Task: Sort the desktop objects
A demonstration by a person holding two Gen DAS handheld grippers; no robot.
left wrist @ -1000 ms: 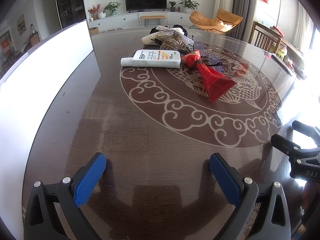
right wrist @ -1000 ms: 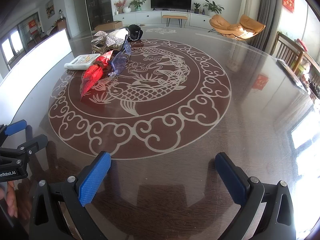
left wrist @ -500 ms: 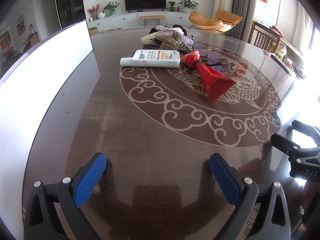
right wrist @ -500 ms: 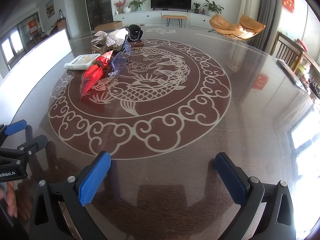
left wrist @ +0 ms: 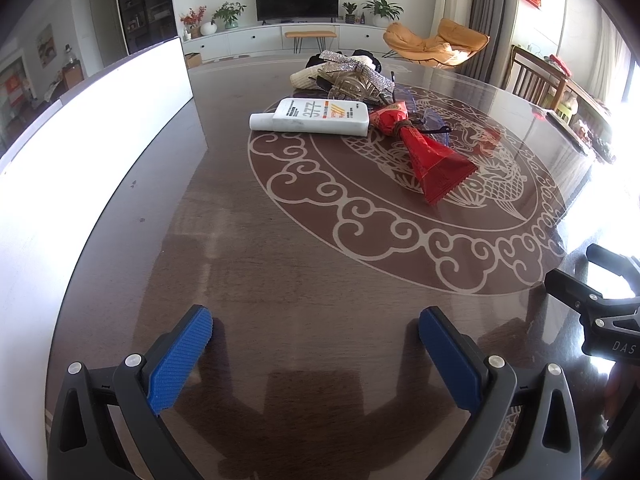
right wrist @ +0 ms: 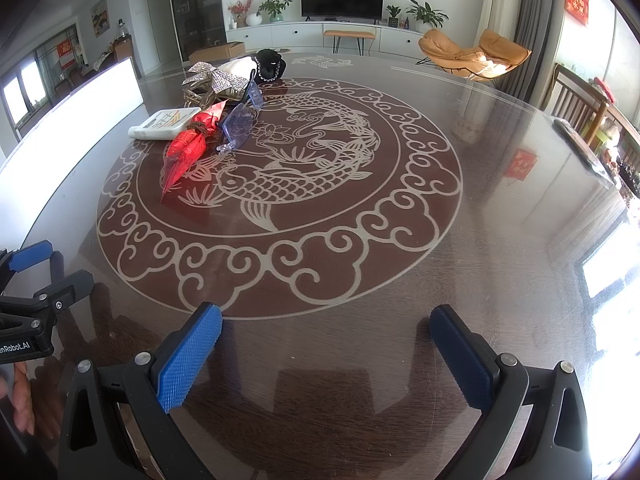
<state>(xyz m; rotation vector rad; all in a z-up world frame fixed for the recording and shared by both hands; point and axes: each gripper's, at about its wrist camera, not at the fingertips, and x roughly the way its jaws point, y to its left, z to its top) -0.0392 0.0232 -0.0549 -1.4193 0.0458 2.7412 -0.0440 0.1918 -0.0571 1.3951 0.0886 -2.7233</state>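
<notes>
Left wrist view, contents by size. Table [left wrist: 280, 248]: dark, glossy, round, with a pale inlaid medallion of cloud scrolls around a fish. White panel [left wrist: 92, 128]: long, upright, along the table's left edge. Cluster of desktop objects at the far left of the medallion, well apart from both claws:

- White bottle [left wrist: 316, 117]: flat, lying on its side, cap to the left, orange and black print on its face.
- Red foil packet [left wrist: 430, 160]: cone-shaped, tied with brown cord near its narrow end, serrated wide end towards the camera; its narrow end touches the bottle's right end.
- Blue glasses [right wrist: 240, 124]: translucent, lying just right of the packet, seen best in the right wrist view.
- Glitter bow [left wrist: 356, 70]: silver, resting on a clear hair clip [left wrist: 348, 86] behind the bottle.
- Black scrunchie [right wrist: 271, 65]: at the rear of the pile, beside a cream-coloured item too small to identify.

Left claw [left wrist: 316, 332]: released, blue pads spread wide, hovering low over bare table at the near edge, holding nothing. Right claw [right wrist: 326, 330]: likewise released and empty, beside the left one. Bare tabletop lies between the claws and the cluster.
</notes>
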